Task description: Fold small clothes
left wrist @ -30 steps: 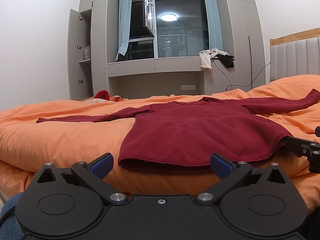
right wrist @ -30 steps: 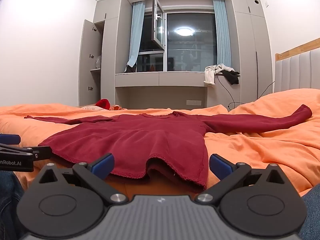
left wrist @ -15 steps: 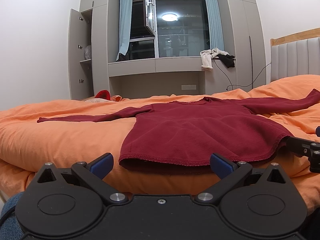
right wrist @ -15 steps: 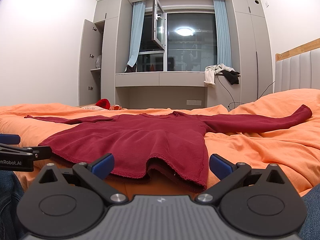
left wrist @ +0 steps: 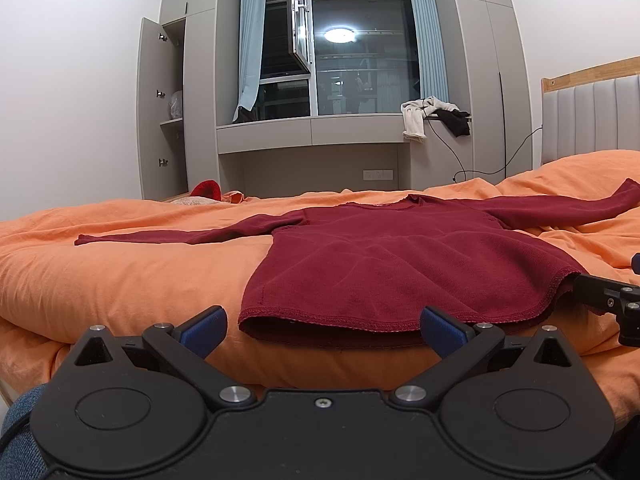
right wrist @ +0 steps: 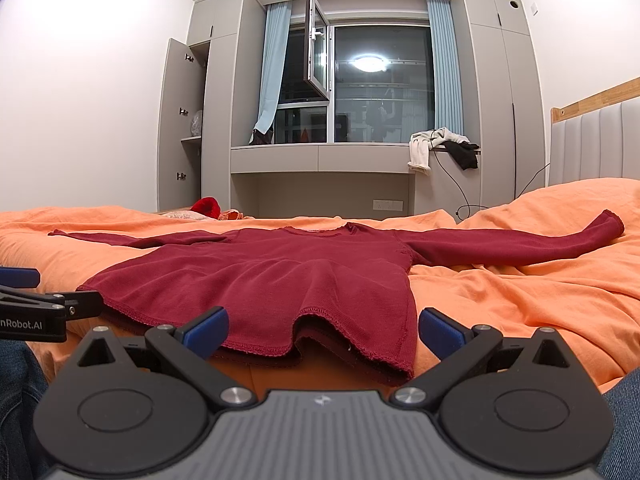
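Note:
A dark red long-sleeved top [left wrist: 392, 264] [right wrist: 272, 276] lies flat on the orange bedcover [left wrist: 120, 276] [right wrist: 520, 300], both sleeves spread outward, hem toward me. My left gripper [left wrist: 322, 326] is open just short of the hem's left part, nothing between its blue pads. My right gripper [right wrist: 322, 328] is also open, just short of the hem's right corner, which ripples and hangs slightly over the bed edge. Each gripper's black side shows at the edge of the other's view.
A padded headboard [left wrist: 592, 116] rises at the right. Beyond the bed are a window ledge with white and black clothes [left wrist: 432, 116], an open cupboard [left wrist: 164, 120] and a red item [left wrist: 206, 190] at the far edge. Blue-jeaned legs [right wrist: 16, 392] flank the grippers.

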`<state>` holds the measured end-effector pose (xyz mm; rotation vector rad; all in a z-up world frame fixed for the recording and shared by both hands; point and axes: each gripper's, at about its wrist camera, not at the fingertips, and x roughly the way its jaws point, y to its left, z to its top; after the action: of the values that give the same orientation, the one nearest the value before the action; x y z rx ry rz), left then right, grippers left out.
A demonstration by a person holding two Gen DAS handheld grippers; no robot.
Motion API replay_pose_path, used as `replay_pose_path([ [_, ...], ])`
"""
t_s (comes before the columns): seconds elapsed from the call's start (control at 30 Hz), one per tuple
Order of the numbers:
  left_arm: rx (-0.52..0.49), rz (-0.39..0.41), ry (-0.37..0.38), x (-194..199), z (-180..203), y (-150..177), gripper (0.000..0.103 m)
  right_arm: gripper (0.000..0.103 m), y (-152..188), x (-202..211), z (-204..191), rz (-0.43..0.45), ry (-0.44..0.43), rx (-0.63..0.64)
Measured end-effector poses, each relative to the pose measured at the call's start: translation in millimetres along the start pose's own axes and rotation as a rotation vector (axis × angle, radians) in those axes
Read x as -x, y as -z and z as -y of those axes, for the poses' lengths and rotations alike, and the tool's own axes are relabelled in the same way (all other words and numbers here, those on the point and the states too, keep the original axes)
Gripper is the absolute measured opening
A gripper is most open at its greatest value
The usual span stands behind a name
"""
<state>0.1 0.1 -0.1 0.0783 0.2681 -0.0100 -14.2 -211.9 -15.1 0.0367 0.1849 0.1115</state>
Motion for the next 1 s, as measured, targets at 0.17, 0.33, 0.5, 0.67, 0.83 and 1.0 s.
replay_pose_path([
  [0.17,0.0,0.0,0.0,-0.1,0.0,0.0,0.103,0.103,0.2,0.3,0.1,0.0,0.0,0.001],
  [0.33,0.0,0.0,0.0,0.0,0.0,0.0,0.103,0.103,-0.2,0.6,-0.3,0.0,0.0,0.001],
  [0.5,0.0,0.0,0.0,0.0,0.0,0.0,0.103,0.103,-0.2,0.7,-0.6,0.0,0.0,0.001],
  [0.67,0.0,0.001,0.0,0.1,0.0,0.0,0.103,0.103,0.2,0.4,-0.8,0.0,0.0,0.002],
  [0.83,0.0,0.0,0.0,0.0,0.0,0.0,0.103,0.103,0.3,0.2,-0.9,-0.001,0.0,0.002],
  [1.0,0.0,0.0,0.0,0.1,-0.1,0.0,0.103,0.103,0.9,-3.6,-2.9,-0.001,0.001,0.0],
])
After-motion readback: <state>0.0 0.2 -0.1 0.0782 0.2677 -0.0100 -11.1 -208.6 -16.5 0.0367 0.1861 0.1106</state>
